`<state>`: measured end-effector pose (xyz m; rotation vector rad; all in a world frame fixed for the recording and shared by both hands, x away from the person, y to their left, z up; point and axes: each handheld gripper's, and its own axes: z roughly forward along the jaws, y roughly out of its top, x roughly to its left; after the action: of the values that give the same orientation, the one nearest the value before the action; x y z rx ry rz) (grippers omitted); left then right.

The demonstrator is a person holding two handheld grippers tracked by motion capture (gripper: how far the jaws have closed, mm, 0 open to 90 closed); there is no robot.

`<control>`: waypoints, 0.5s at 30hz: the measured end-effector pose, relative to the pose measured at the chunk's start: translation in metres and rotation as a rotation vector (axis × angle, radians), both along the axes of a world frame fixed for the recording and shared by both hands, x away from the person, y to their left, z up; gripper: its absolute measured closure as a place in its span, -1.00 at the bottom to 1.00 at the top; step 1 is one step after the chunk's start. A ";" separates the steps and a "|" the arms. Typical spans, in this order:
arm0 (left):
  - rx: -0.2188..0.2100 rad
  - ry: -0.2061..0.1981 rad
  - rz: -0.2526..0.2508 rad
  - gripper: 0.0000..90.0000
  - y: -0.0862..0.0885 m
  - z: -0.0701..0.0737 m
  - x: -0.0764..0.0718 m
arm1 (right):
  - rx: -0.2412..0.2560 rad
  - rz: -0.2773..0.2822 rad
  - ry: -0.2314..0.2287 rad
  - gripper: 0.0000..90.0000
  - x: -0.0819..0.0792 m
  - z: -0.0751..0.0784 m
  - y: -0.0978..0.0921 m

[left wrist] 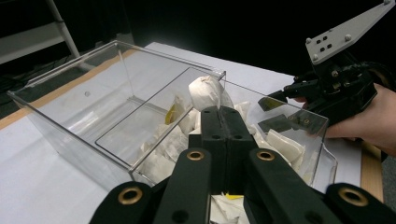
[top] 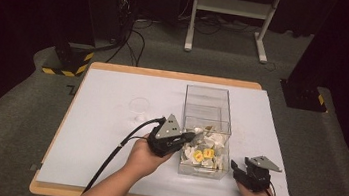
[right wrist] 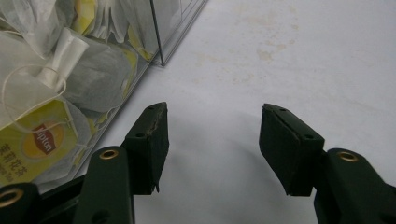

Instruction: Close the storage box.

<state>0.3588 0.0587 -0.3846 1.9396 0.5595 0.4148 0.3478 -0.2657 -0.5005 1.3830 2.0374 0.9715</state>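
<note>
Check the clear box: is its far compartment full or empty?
Empty. The clear box shows bare walls and floor in its far compartment, while tea bags fill the near one, where the left gripper pinches one.

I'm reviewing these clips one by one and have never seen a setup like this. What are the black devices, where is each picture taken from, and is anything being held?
No robot here: a person holds a black two-jaw hand gripper in each hand. The high view looks down on the white-topped table. The other two pictures come from cameras riding on each gripper, looking along its jaws.

On the table stands a clear plastic two-compartment box; its near compartment is full of white tea bags with yellow tags, while the far one looks empty.

The left gripper reaches over the box with its jaws shut on one white tea bag. The right gripper waits beside the box, low over the table, jaws open and empty.
</note>
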 end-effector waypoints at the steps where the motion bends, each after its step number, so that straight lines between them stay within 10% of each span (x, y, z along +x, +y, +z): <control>1: -0.003 -0.001 0.001 1.00 0.001 0.000 0.000 | -0.001 0.001 0.000 -0.06 0.000 0.000 0.000; 15: -0.035 -0.008 0.046 0.99 0.019 0.001 -0.002 | -0.008 0.006 0.002 -0.08 0.000 0.000 0.001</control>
<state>0.3567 0.0782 -0.3834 1.8939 0.6034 0.4387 0.3477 -0.2644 -0.5008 1.3753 2.0456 0.9633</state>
